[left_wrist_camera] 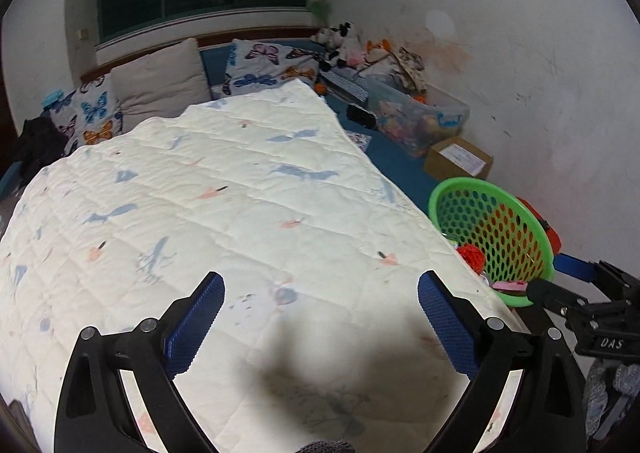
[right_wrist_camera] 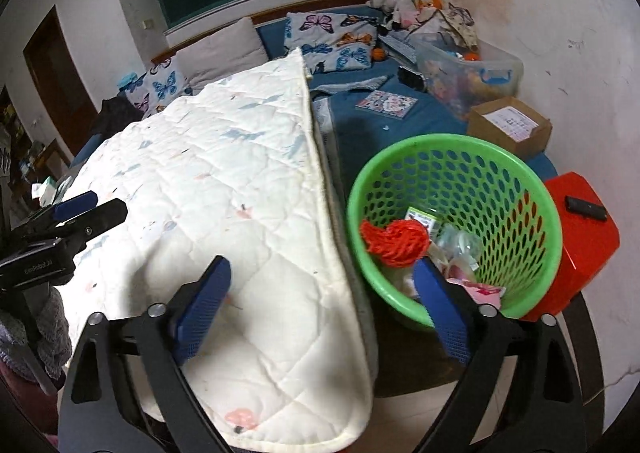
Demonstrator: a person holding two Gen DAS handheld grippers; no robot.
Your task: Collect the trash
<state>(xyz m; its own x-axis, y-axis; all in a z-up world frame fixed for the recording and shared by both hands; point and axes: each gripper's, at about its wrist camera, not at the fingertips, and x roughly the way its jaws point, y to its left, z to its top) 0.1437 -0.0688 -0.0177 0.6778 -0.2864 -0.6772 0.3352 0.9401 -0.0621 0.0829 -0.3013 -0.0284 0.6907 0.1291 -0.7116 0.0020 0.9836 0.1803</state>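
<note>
A green perforated basket (right_wrist_camera: 516,173) stands at the bed's right edge and holds trash: a red net ball (right_wrist_camera: 394,243), clear plastic wrappers (right_wrist_camera: 460,247) and a pink wrapper (right_wrist_camera: 486,289). The basket also shows in the left wrist view (left_wrist_camera: 448,193). My right gripper (right_wrist_camera: 322,289) is open and empty, its right finger just in front of the basket's near rim. My left gripper (left_wrist_camera: 320,299) is open and empty above the white quilt (left_wrist_camera: 240,213). The right gripper shows at the right edge of the left wrist view (left_wrist_camera: 560,285), next to the basket.
The white quilt (right_wrist_camera: 220,193) covers the bed's left and middle. A red box (right_wrist_camera: 580,237) with a black remote (right_wrist_camera: 586,207) sits right of the basket. A cardboard box (right_wrist_camera: 510,125), clear toy bin (right_wrist_camera: 468,69), book (right_wrist_camera: 386,103) and pillows (right_wrist_camera: 332,41) lie beyond.
</note>
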